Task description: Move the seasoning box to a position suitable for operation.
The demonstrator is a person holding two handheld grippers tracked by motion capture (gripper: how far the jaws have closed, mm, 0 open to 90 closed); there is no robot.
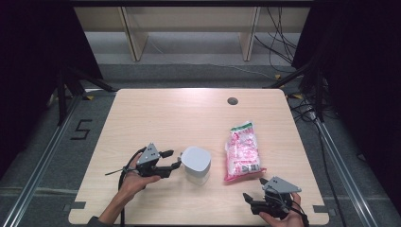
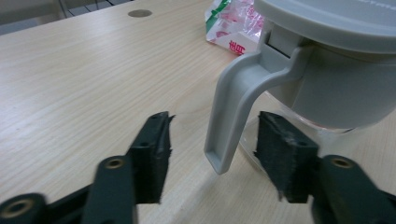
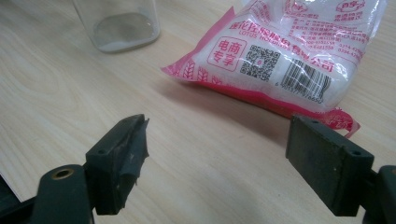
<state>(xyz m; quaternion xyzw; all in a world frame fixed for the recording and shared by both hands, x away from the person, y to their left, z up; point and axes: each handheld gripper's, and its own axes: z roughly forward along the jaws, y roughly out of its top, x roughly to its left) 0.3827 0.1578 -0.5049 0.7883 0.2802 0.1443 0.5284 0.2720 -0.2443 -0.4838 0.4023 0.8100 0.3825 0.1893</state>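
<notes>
A clear jug with a grey lid [image 1: 196, 161] stands near the table's front middle. Its grey handle [image 2: 238, 98] hangs between the open jaws of my left gripper [image 2: 212, 161], untouched by either pad. In the high view the left gripper [image 1: 173, 159] sits just left of the jug. A pink and white bag [image 1: 242, 151] with a barcode lies flat to the right of the jug. My right gripper [image 1: 254, 188] is open near the front edge, just short of the bag's near end [image 3: 280, 60], with nothing between its jaws [image 3: 215, 163].
The wooden table [image 1: 165, 113] has a round grey grommet [image 1: 232, 100] near its far edge. The jug's glass base [image 3: 119, 23] stands to the left beyond the right gripper. Dark stands and cables flank the table on the floor.
</notes>
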